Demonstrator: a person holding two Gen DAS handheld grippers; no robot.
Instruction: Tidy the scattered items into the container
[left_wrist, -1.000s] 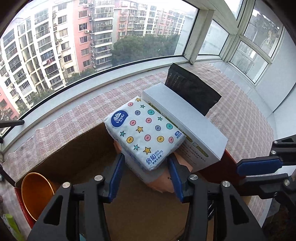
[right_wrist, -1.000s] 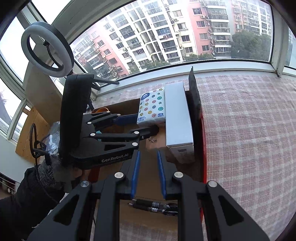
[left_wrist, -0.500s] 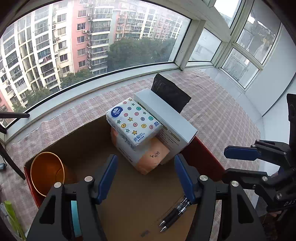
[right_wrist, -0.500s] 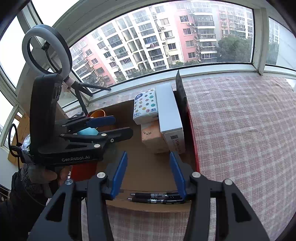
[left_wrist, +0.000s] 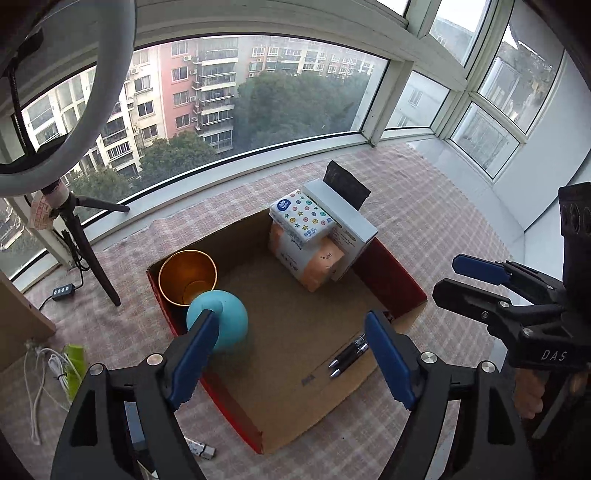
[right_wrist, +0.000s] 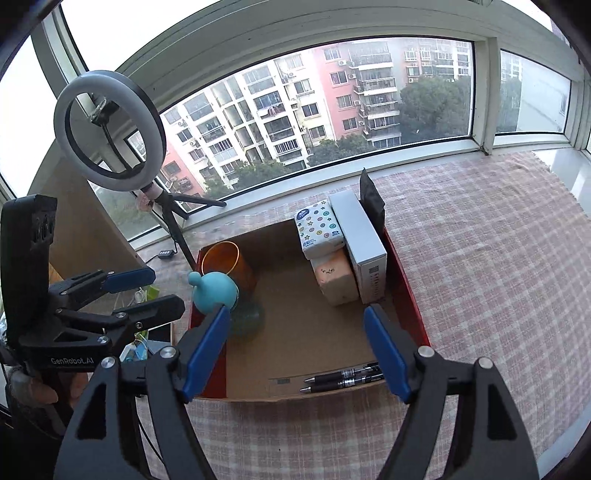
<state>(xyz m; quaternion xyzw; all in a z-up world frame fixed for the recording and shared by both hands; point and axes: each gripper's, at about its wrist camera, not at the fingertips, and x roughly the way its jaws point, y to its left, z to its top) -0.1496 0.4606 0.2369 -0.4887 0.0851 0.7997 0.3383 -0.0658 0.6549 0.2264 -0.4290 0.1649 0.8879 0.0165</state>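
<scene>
Here the cardboard container (left_wrist: 295, 332), red on its outer walls, sits on a pink checked cloth (right_wrist: 498, 277) that covers the desk by the window. Inside, at the far right corner, a star-printed tissue pack (left_wrist: 301, 216) lies on top of a peach-coloured pack (left_wrist: 314, 260), and both press against a white box (right_wrist: 360, 236) standing on its long edge. Behind that box a black pouch (right_wrist: 371, 201) stands upright against the container's wall. At the far left corner an orange cup (left_wrist: 186, 277) stands upright, and just in front of it is a teal vase (right_wrist: 214, 290) whose base is half hidden behind the blue pad of the nearer finger in each view. Two black pens (right_wrist: 343, 380) lie side by side on the floor of the container near its near wall.

The left gripper (left_wrist: 291, 360) hangs above the container with its fingers spread wide and nothing between them. The right gripper (right_wrist: 295, 356) is likewise spread and holds nothing.

A ring light (right_wrist: 109, 125) on a tripod stands off the container's left side. Left of the container, a green object (left_wrist: 74, 363), white cables (left_wrist: 37, 387) and a small silver item (left_wrist: 201, 450) lie on the cloth, but they are cut off or too blurred to identify.
</scene>
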